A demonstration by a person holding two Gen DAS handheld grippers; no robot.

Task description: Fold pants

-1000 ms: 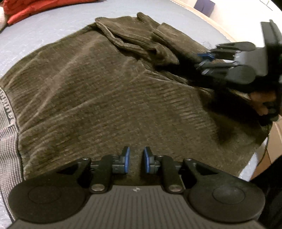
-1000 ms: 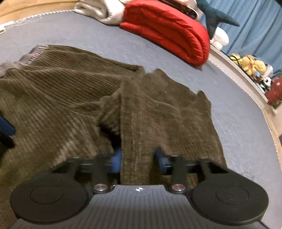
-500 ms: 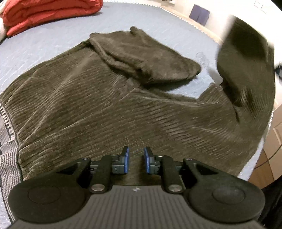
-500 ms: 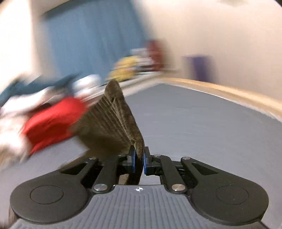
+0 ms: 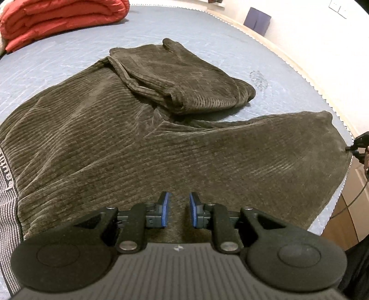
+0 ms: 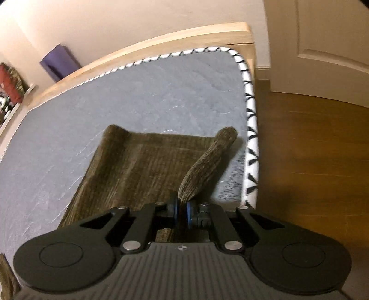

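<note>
Dark olive corduroy pants (image 5: 96, 138) lie spread on the grey-blue mattress (image 5: 184, 30). One leg (image 5: 180, 76) is folded up in a heap at the far middle; the other leg (image 5: 265, 157) stretches out to the right. The grey waistband (image 5: 7, 196) is at the left edge. My left gripper (image 5: 178, 208) is open, low over the fabric near the seat. My right gripper (image 6: 182, 211) is shut on the hem of the stretched leg (image 6: 143, 168) near the mattress corner; it shows at the left wrist view's right edge (image 5: 357, 147).
A folded red quilt (image 5: 57, 18) lies at the far left of the bed. The mattress's piped edge (image 6: 250, 138) and a wooden frame (image 6: 161, 43) border it. Wooden floor (image 6: 311, 161) and a white door (image 6: 322, 46) are to the right.
My right gripper has closed on one leg's hem and pulled it out to the right, towards the mattress corner. The left gripper has stayed open over the seat.
</note>
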